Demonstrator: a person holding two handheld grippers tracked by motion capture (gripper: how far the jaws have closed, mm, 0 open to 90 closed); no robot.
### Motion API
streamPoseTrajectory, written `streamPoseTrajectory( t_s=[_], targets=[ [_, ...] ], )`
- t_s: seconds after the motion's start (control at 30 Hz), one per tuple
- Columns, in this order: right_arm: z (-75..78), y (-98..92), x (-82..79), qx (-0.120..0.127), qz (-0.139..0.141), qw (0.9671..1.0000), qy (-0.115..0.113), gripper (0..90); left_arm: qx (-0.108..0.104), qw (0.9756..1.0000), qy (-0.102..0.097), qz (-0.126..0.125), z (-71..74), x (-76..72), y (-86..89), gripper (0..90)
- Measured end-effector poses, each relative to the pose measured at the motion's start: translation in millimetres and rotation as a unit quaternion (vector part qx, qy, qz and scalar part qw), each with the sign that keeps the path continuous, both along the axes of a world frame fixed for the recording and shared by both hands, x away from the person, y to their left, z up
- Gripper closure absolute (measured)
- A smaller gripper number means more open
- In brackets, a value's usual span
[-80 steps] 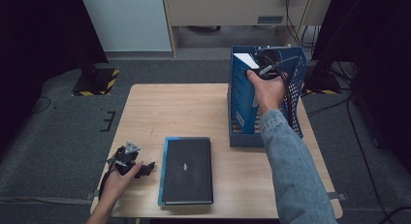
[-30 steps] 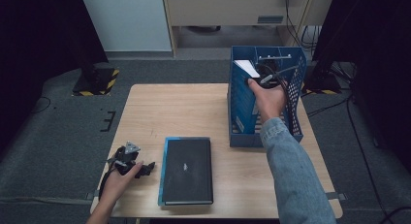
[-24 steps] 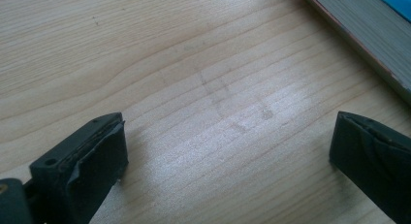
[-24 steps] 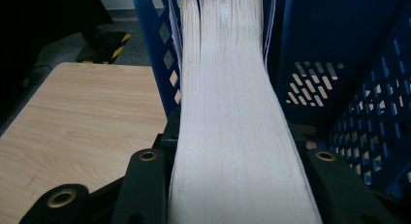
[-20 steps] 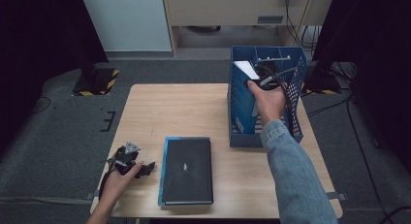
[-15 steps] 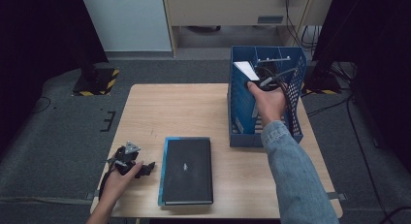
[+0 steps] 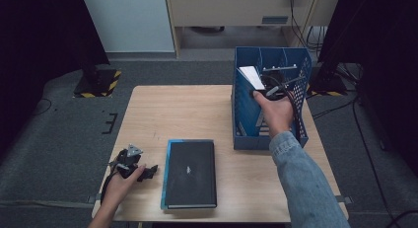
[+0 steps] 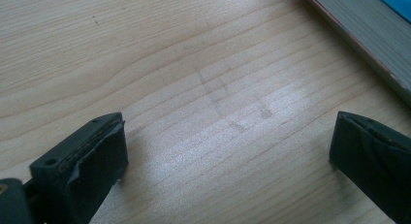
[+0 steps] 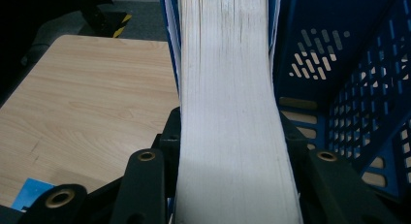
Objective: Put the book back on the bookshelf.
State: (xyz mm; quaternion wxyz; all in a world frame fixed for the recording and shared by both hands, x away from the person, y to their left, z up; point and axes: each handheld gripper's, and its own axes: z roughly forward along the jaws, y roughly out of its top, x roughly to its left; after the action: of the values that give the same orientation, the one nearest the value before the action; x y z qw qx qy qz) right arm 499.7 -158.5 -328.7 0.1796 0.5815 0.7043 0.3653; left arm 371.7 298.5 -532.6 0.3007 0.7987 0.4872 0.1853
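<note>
In the high view a person's right hand holds my right gripper (image 7: 268, 92) inside the blue file rack (image 7: 241, 120) at the table's right side. It is shut on a thick book (image 7: 251, 76) with white page edges. In the right gripper view those page edges (image 9: 228, 103) run up between my two black jaws, which press on both covers. My left gripper (image 7: 149, 172) rests on the table near its front left, open. Its pads (image 8: 94, 158) stand far apart over bare wood. A black book with a blue spine (image 7: 191, 171) lies flat just to its right.
The wooden table (image 7: 177, 114) has free room across its middle and back left. The rack has several dividers and perforated walls (image 9: 334, 59). Dark stands and cables sit on the grey floor around the table. A cabinet stands behind.
The right hand has drifted slightly nearer and lower with the white-edged book, which sits a little deeper in the rack. The left hand and the black book have stayed still.
</note>
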Motion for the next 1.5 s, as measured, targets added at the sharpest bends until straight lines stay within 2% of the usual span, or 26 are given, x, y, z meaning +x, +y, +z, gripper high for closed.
streamPoseTrajectory(
  t_s=[0.3, 0.83, 0.9, 1.23, 1.5],
  targets=[
    [-5.1, -3.2, -8.9, 0.006, -0.003, 0.9999, -0.013, 57.3, 0.0, 1.0, 0.0, 0.0, 0.0, -0.1, -0.1, 0.0],
    [-9.9, -1.0, -2.6, 0.018, -0.006, 0.9998, -0.007, 49.3, 0.0, 1.0, 0.001, 0.0, 0.1, 0.0, -0.5, 0.0],
    [-8.9, 0.7, -1.8, 0.009, -0.003, 0.9999, -0.008, 49.9, 0.0, 1.0, 0.001, -0.001, 0.2, 0.0, -0.5, 0.0],
    [-3.6, -0.3, 0.0, -0.002, -0.006, 1.0, 0.0, 58.5, 0.0, 1.0, 0.001, 0.0, 0.2, 0.1, -0.5, 0.0],
    [-0.1, 9.1, 0.6, -0.019, 0.006, 0.9998, -0.003, 59.8, 0.001, 1.0, 0.002, -0.001, 0.3, 0.0, -0.4, 0.0]
  ],
)
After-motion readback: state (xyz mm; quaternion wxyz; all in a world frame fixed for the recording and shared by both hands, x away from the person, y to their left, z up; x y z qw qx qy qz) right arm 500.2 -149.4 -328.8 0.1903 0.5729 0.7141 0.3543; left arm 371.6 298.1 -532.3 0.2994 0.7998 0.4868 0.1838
